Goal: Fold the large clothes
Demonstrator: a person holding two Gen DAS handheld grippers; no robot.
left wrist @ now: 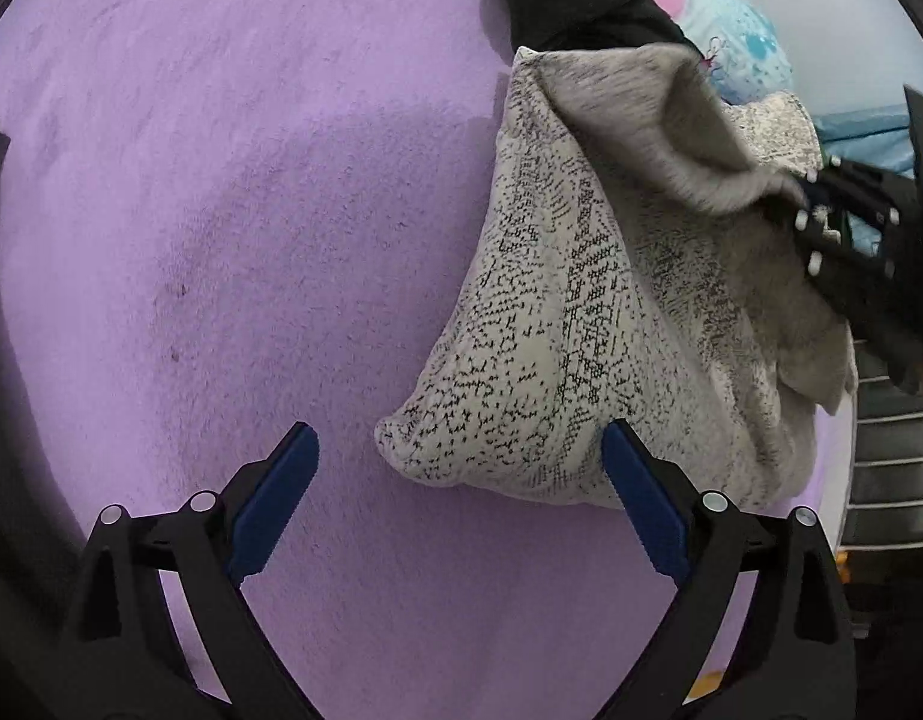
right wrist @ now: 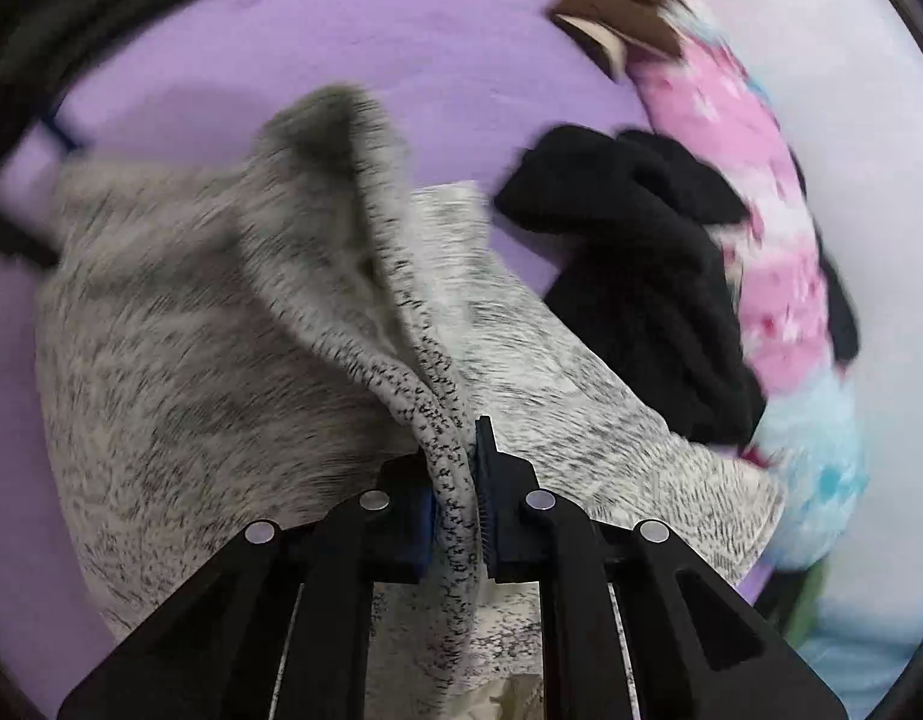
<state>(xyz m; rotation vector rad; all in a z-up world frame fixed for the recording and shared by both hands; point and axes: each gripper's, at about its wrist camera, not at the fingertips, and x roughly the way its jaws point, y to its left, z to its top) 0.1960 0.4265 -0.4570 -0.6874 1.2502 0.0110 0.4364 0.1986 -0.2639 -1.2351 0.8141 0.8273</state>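
Garment: grey-and-white speckled knit sweater with a fleecy grey lining (left wrist: 587, 324), lying bunched on the purple plush bed cover (left wrist: 221, 210). In the left wrist view it fills the 3 o'clock half of the frame, its rounded lower corner resting on the cover between the blue pads. One edge is lifted and turned over at 2 o'clock, lining outward.
Right claw: (right wrist: 455, 498) closed tight on a rolled edge of the sweater (right wrist: 221, 330); the knit passes between the two pads and runs up toward 12 o'clock as a raised ridge. In the left wrist view this claw (left wrist: 821, 222) sits at 3 o'clock, at the lifted edge.
Left claw: (left wrist: 461, 468) spread wide, holding nothing. Its right-hand pad (left wrist: 635, 498) is just beside or touching the sweater's lower corner; contact cannot be confirmed. Its left-hand pad lies over bare cover.
Adjacent item: black fleecy garment (right wrist: 635, 276), crumpled at 2 o'clock of the sweater in the right wrist view, touching its far edge.
Further item: pink and light-blue printed fabric (right wrist: 761, 252), beyond the black garment at 3 o'clock. Blurred; print not legible.
Image quality: right wrist view motion-blurred except near the claw.
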